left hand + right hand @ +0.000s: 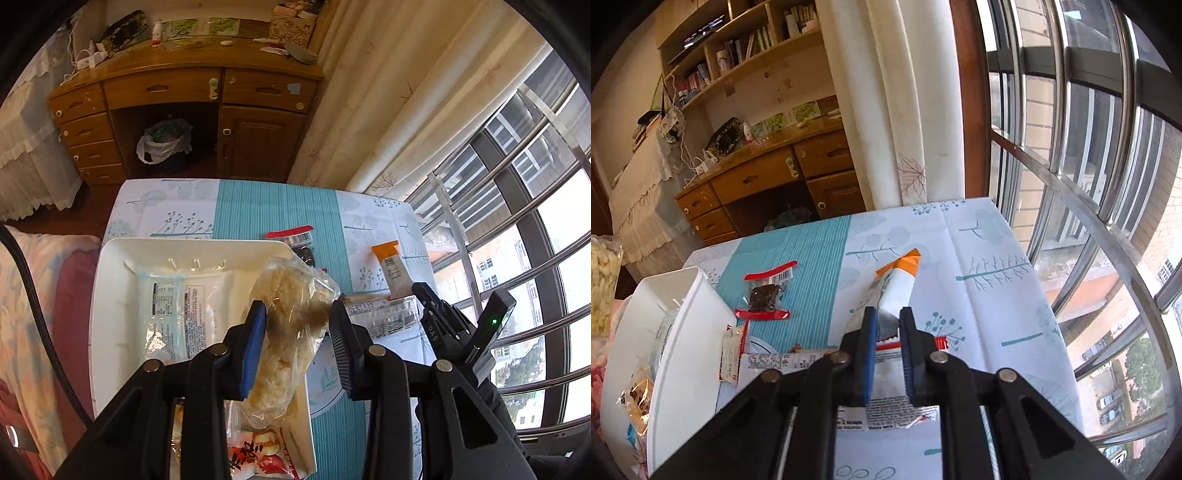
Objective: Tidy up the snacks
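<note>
The left gripper (297, 321) has its fingers clamped on a clear bag (286, 332) of pale puffed snack. The bag hangs above the near corner of a white tray (110, 273), with its upper end sticking up past the fingertips. In the tray lies a flat clear packet (173, 310) with a blue edge and printed labels, and at the tray's near end a red and white packet (258, 458) shows under the gripper.

The right gripper (888, 321) is low over the table (979, 266), and its fingers are closed on the near end of an orange and white bar (899, 284), which lies on the cloth and points away from the camera. No earlier view is given, so only this grip can be told.

To the left of the bar, on the teal stripe of the cloth, lies a small clear packet with red ends (766, 295) and a dark piece inside. Just under the right gripper lies a long white wrapper (783, 363) with small print, and beside it, close to the tray (687, 332), is a small red and white sachet (733, 350). Behind the table stand a wooden desk (177, 96) and a pale curtain (388, 96), and a barred window (1071, 147) is on the right.
</note>
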A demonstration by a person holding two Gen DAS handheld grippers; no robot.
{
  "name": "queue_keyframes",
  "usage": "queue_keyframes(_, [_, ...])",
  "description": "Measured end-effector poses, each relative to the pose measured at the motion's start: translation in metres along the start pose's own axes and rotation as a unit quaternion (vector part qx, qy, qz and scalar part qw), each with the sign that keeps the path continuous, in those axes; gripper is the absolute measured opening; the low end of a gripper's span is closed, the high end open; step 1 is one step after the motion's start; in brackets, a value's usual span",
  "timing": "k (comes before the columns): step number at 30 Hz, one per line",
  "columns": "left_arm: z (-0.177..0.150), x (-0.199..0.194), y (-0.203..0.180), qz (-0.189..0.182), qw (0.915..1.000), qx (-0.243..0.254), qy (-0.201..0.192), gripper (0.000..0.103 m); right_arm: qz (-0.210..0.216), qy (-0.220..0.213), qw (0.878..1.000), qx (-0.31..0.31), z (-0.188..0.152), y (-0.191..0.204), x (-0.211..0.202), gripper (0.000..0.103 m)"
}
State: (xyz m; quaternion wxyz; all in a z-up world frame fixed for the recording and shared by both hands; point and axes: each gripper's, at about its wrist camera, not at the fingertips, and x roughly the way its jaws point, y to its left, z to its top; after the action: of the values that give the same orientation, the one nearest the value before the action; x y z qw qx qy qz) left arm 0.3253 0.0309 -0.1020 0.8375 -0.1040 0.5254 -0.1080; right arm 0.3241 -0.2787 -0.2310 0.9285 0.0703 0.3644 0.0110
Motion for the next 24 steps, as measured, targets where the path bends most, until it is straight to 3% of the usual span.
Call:
queue_keyframes(9, [-0.025, -0.015, 0.025, -0.001, 0.9999, -0.010, 0.013, 0.033, 0.004, -0.009, 1.000, -0.004, 0.006, 0.020, -0.026, 0.004])
queue_keyframes(24, [-0.050, -0.033, 0.074, -0.025, 0.9968, 0.048, 0.058, 0.034, -0.040, -0.035, 0.998, 0.038, 0.004, 0.081, -0.090, 0.002])
